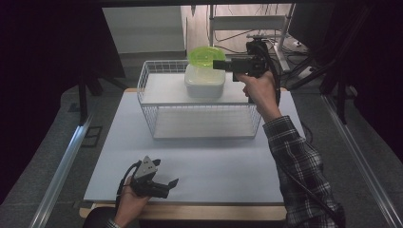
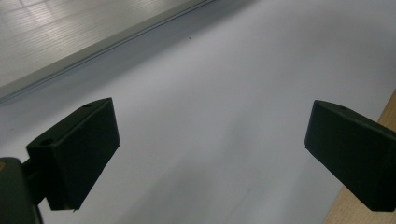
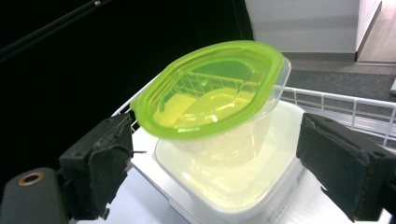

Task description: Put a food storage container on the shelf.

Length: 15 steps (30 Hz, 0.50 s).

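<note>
A clear tub with a lime-green lid (image 1: pixel 206 55) (image 3: pixel 210 93) sits tilted on a white lidded box (image 1: pixel 205 81) (image 3: pixel 233 182). The box stands on the top shelf of a white wire rack (image 1: pixel 157 88). My right gripper (image 1: pixel 219 64) (image 3: pixel 219 154) is held at the tub's right side, open. In the right gripper view its jaws stand wide on either side of both containers without touching them. My left gripper (image 1: pixel 167 175) (image 2: pixel 210 140) is low over the white mat (image 1: pixel 214 161) near the table's front edge, open and holding nothing.
The rack has a lower shelf (image 1: pixel 204 124) inside its wire walls. The wooden table edge (image 1: pixel 190 211) (image 2: pixel 390 112) runs beyond the mat. Metal rails (image 1: pixel 62 166) flank the table, and a stand with cables (image 1: pixel 285 42) is behind the rack.
</note>
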Each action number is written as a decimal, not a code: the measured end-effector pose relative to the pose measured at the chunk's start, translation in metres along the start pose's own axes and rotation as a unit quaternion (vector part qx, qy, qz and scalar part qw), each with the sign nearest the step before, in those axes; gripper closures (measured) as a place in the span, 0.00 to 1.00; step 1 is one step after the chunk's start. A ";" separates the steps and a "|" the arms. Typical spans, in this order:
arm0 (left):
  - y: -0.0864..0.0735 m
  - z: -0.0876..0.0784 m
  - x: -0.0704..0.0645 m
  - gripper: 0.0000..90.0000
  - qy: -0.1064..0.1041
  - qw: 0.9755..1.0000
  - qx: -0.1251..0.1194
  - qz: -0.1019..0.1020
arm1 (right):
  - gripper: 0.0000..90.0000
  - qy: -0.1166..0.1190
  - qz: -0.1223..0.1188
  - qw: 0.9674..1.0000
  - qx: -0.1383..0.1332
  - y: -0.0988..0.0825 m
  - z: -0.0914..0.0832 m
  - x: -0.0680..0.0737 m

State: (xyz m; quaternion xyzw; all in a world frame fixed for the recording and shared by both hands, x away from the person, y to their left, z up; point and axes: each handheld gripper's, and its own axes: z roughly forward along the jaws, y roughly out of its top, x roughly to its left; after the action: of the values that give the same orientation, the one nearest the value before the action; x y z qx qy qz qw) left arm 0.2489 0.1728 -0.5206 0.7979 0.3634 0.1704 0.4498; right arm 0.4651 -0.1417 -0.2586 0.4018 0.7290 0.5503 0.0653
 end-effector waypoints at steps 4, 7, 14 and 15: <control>0.000 0.000 0.000 0.03 0.000 1.000 0.000 0.000 | 0.11 0.000 -0.014 1.000 0.000 -0.006 -0.005 0.004; 0.000 0.000 0.000 0.03 -0.001 1.000 0.001 0.001 | 0.09 0.006 -0.019 1.000 0.001 -0.010 -0.007 0.006; 0.000 0.001 -0.001 0.03 -0.001 1.000 0.002 0.002 | 0.08 0.006 -0.051 0.999 0.008 -0.024 -0.013 0.013; 0.000 0.001 -0.001 0.03 -0.001 1.000 0.002 0.002 | 0.08 0.005 -0.056 0.998 0.011 -0.026 -0.014 0.014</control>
State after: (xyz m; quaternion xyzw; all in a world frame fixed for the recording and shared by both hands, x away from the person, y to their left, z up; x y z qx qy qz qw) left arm 0.2489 0.1718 -0.5213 0.7997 0.3616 0.1703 0.4481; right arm 0.4348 -0.1442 -0.2705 0.3584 0.7564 0.5401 0.0878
